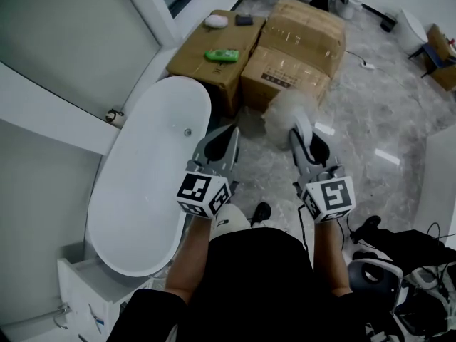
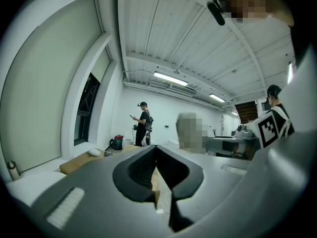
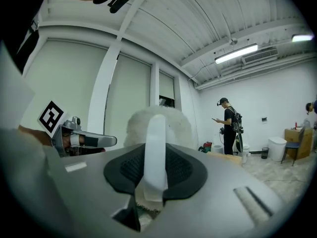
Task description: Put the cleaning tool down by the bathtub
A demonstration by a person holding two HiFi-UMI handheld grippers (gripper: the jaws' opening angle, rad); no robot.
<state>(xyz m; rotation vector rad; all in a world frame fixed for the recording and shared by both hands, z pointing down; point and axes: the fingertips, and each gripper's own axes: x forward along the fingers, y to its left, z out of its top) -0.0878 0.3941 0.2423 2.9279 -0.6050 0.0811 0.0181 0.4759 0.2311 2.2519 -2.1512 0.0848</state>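
A white oval bathtub [image 1: 142,191] lies at the left in the head view. The cleaning tool [image 1: 285,111] has a fluffy white head and a white handle [image 3: 154,148]. My right gripper [image 1: 304,135] is shut on that handle, and the fluffy head [image 3: 168,123] sticks out past the jaws above the marble floor, to the right of the tub. My left gripper [image 1: 228,135] hovers by the tub's right rim, level with the right one. Its jaws [image 2: 157,150] meet at the tips with nothing between them.
Cardboard boxes [image 1: 292,48] stand beyond the tub's far end, one [image 1: 206,66] carrying a green bottle [image 1: 222,55] and a white pad [image 1: 215,21]. A white cabinet [image 1: 92,298] is at the tub's near end. Cables and gear [image 1: 399,262] lie at lower right. A person [image 3: 229,125] stands far off.
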